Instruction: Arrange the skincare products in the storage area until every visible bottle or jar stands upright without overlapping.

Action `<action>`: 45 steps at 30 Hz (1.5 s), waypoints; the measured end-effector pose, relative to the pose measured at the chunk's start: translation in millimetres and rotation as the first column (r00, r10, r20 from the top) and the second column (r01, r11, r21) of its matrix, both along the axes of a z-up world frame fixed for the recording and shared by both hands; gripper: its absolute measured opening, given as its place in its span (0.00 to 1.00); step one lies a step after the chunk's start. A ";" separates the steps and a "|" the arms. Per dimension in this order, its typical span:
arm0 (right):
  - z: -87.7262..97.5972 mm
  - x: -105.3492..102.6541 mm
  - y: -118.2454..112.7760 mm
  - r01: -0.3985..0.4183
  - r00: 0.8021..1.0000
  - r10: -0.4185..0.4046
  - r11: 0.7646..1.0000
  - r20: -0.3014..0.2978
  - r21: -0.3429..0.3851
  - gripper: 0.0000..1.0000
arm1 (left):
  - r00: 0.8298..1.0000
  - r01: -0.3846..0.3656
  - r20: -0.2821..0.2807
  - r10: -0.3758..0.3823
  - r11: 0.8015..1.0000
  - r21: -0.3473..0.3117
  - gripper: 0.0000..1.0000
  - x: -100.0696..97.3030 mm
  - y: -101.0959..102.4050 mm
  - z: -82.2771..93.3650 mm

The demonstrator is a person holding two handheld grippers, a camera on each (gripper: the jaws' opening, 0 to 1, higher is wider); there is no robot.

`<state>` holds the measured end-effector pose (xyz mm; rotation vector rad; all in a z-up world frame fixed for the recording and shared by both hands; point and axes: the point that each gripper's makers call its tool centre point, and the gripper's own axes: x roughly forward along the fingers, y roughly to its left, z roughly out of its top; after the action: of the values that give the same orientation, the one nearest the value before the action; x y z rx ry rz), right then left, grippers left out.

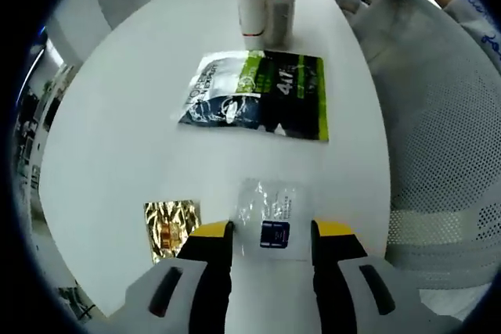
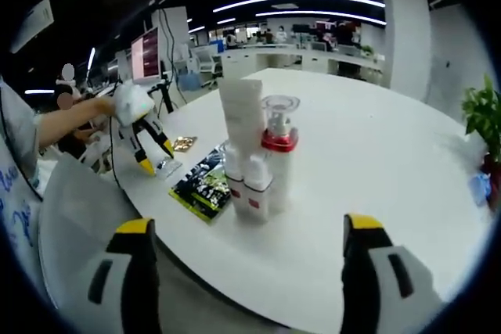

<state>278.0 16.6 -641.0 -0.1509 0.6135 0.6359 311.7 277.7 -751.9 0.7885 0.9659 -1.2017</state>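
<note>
Your left gripper [image 1: 272,230] hangs low over the white table [image 1: 133,115] with its yellow-tipped jaws spread, and a clear sachet with a dark blue label [image 1: 272,217] lies flat between the two tips; you cannot tell from here whether the tips touch it. Just beside it, to the left in the left gripper view, lies a small gold foil sachet [image 1: 171,228]. Farther along the table a larger green, black and white sachet pack [image 1: 258,95] lies flat, and beyond it the skincare products stand upright and close together: a tall white tube with a red band [image 1: 250,1] and a clear pump bottle [image 1: 280,5] touching or nearly touching it. In the right gripper view your right gripper [image 2: 246,236] is held with its jaws wide apart and nothing between them, near the table edge and facing the standing group, where the pump bottle's red collar [image 2: 279,141] and small white bottles [image 2: 244,185] in front show. A white perforated chair back [image 1: 438,138] sits beside the table.
</note>
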 end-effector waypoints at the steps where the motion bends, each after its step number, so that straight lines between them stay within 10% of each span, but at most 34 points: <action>1: -0.1 -0.1 -0.1 0.000 1.000 0.000 1.000 0.000 0.000 1.00 | 1.000 -0.003 0.000 0.003 1.000 -0.002 0.37 0.3 -1.9 0.1; 26: 1.3 -0.2 3.1 -0.024 1.000 0.024 1.000 0.000 -0.005 1.00 | 0.999 -0.011 0.036 0.013 0.997 -0.075 0.45 1.0 -36.3 20.6; 45: 0.7 -2.0 1.8 -0.019 1.000 0.019 1.000 0.000 -0.003 1.00 | 0.977 -0.175 0.119 0.175 0.984 -0.013 0.54 54.1 19.3 33.6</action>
<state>276.0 18.4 -640.3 -0.1596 0.6132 0.6533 365.8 297.1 -718.3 0.7491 0.9150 -0.9915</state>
